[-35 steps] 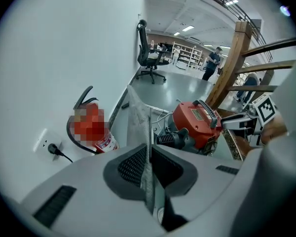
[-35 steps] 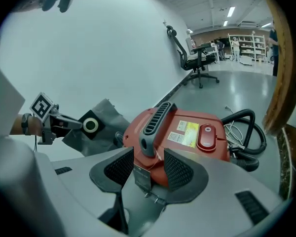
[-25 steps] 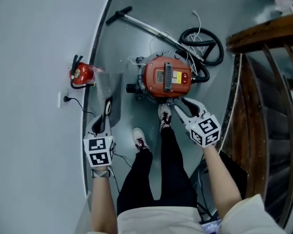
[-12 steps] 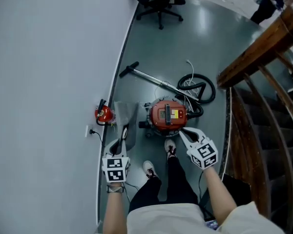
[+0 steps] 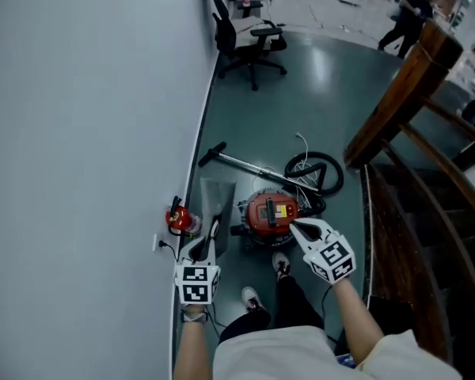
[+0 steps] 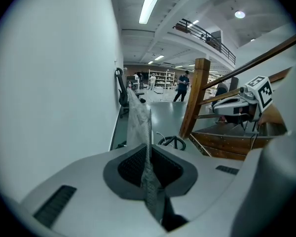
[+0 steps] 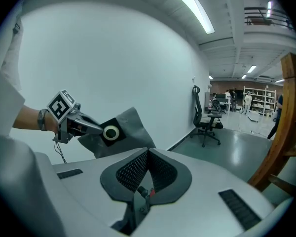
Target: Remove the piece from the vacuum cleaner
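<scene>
My left gripper [image 6: 148,157] is clamped on the edge of the grey dust bag [image 6: 137,120], which is held in the air near the wall [image 5: 79,133], well clear of the red vacuum cleaner [image 5: 271,212] on the floor [image 5: 317,77]. My right gripper [image 7: 147,154] has just closed its jaws together on nothing. Both hands stand higher than a second ago, with the cleaner farther below. I judge the piece removed; only setting it down remains.
</scene>
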The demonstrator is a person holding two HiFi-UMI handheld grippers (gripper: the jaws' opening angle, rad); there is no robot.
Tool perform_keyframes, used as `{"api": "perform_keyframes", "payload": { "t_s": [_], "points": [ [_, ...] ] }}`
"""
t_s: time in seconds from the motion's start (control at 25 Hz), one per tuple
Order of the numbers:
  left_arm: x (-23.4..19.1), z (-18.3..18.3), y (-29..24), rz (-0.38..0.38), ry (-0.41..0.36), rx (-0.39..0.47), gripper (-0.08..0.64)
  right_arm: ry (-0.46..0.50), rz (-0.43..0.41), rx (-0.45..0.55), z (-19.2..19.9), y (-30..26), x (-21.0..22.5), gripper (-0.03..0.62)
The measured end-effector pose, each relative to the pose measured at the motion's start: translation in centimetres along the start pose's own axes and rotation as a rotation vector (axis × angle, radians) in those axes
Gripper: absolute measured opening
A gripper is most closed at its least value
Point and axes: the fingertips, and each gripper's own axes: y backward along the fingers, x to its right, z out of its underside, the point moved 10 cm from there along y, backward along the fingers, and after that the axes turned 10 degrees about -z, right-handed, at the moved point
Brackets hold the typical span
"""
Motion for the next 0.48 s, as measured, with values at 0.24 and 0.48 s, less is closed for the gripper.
{"api": "perform_keyframes", "payload": {
  "t_s": [0.24, 0.48],
  "points": [
    [1.0, -3.7, 3.1, 0.050, -0.040, 0.080, 0.029, 0.082, 0.043, 0.077, -5.3, 3.1, -0.8, 0.028],
    [2.0, -6.8, 6.6, 0.107, -0.050, 0.151, 0.029, 0.168, 0.062, 0.080, -8.9, 6.8, -2.2, 0.028]
  ]
}}
